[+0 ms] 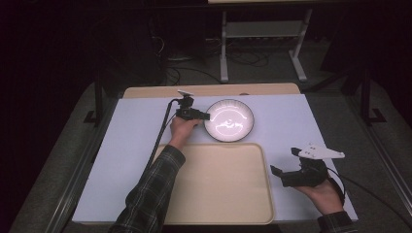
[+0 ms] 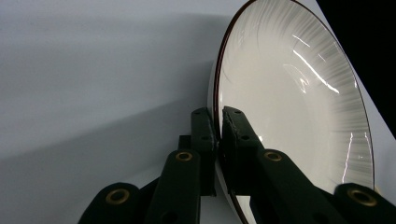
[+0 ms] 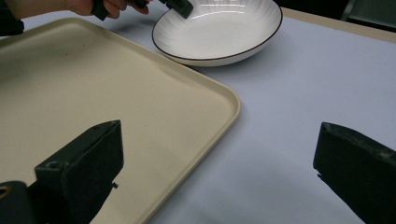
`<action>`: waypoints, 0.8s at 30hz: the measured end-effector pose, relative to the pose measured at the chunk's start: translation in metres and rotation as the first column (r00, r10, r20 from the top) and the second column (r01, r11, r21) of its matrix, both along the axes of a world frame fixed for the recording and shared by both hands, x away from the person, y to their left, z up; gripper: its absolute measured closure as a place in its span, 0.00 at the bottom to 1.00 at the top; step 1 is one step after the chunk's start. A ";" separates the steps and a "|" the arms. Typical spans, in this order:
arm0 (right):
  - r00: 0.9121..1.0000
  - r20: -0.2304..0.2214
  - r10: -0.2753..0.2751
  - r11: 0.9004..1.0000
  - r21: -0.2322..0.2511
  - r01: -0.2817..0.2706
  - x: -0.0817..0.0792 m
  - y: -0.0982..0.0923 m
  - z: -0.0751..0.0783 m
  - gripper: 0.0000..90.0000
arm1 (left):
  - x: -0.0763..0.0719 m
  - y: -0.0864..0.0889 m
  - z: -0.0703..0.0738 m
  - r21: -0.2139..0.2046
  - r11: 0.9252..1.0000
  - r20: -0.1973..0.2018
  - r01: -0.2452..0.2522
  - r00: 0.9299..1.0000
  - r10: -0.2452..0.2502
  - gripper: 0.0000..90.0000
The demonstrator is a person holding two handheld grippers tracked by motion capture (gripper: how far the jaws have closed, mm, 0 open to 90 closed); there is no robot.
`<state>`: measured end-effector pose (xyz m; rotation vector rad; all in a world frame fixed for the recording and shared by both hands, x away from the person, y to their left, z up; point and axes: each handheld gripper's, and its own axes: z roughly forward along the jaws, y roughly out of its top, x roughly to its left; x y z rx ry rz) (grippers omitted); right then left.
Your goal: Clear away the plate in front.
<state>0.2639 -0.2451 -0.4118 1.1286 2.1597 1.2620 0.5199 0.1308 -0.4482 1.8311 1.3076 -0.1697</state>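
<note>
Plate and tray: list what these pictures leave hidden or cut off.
- Plate underside: hidden in the left gripper view by the plate itself; the left gripper covers part of the rim.
- Tray: left and bottom edges of the right gripper view cut it off.
- Room beyond the table: too dark in the high view.

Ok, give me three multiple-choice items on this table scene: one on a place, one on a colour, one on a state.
1. Where is the white bowl?
A. on the tray
B. on the table beyond the tray
C. on the floor

2. What colour is the tray?
A. beige
B. red
C. black

3. How is the left gripper?
A. wide open above the tray
B. shut on the bowl's rim
C. lying loose on the table

Answers: 1 B, the bowl sits on the pale table cover past the tray's far edge. 2 A, the tray is beige in the high view. 3 B, its jaws pinch the rim from both sides.
</note>
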 end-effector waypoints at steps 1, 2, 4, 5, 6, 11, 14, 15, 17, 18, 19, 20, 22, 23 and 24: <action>1.000 0.000 0.001 1.000 0.001 -0.001 0.000 0.000 0.000 0.01 | 0.000 0.000 0.001 -0.010 1.000 0.006 -0.007 1.000 0.007 0.94; 1.000 0.000 0.002 1.000 -0.001 -0.002 0.000 0.000 0.000 0.01 | 0.000 0.000 0.002 -0.013 1.000 0.019 -0.009 1.000 0.009 0.95; 1.000 0.001 0.005 1.000 -0.005 -0.005 0.000 0.001 0.000 0.01 | -0.001 -0.001 0.006 -0.010 1.000 0.041 -0.022 0.999 0.022 0.96; 1.000 0.002 0.006 1.000 -0.006 -0.006 0.000 0.001 0.000 0.01 | -0.001 0.000 0.007 -0.008 1.000 0.048 -0.022 0.999 0.023 0.96; 1.000 0.001 0.005 1.000 -0.006 -0.005 0.000 0.001 0.000 0.01 | -0.001 0.001 0.008 -0.010 1.000 0.061 -0.025 0.998 0.025 0.96; 1.000 0.002 -0.001 1.000 -0.002 0.001 0.000 0.000 0.000 0.01 | -0.003 0.005 0.017 0.003 0.999 0.117 -0.034 0.993 0.033 0.96; 1.000 0.005 -0.002 1.000 0.000 0.002 0.000 0.000 0.000 0.01 | -0.005 0.004 0.025 0.004 0.999 0.165 -0.040 0.985 0.039 0.95; 1.000 0.006 -0.002 1.000 -0.001 0.002 0.000 0.000 0.000 0.01 | -0.006 0.005 0.026 0.005 0.999 0.178 -0.040 0.983 0.039 0.95; 1.000 0.007 -0.002 1.000 -0.002 0.002 0.000 0.000 0.000 0.01 | -0.007 0.005 0.030 0.010 0.999 0.202 -0.047 0.978 0.044 0.95; 1.000 0.007 -0.002 1.000 -0.001 0.002 0.000 0.000 0.000 0.01 | -0.007 0.006 0.032 0.010 0.999 0.211 -0.047 0.977 0.044 0.95; 1.000 0.010 -0.001 1.000 -0.003 0.001 0.000 0.000 0.000 0.01 | -0.007 0.007 0.033 0.004 0.999 0.220 -0.047 0.975 0.045 0.95; 1.000 0.011 -0.001 1.000 -0.002 0.001 0.000 0.000 0.000 0.01 | -0.008 0.008 0.035 -0.001 0.999 0.223 -0.045 0.974 0.044 0.95; 1.000 0.013 -0.001 1.000 -0.002 0.001 0.000 -0.001 0.000 0.01 | -0.009 0.010 0.040 -0.011 0.999 0.238 -0.038 0.971 0.039 0.95; 1.000 0.012 -0.003 1.000 -0.001 0.003 0.000 -0.001 0.000 0.01 | -0.010 0.011 0.042 -0.009 0.999 0.244 -0.034 0.969 0.035 0.95; 1.000 0.012 -0.004 1.000 -0.001 0.004 0.000 -0.001 0.000 0.01 | -0.011 0.012 0.045 -0.009 0.999 0.253 -0.034 0.967 0.035 0.95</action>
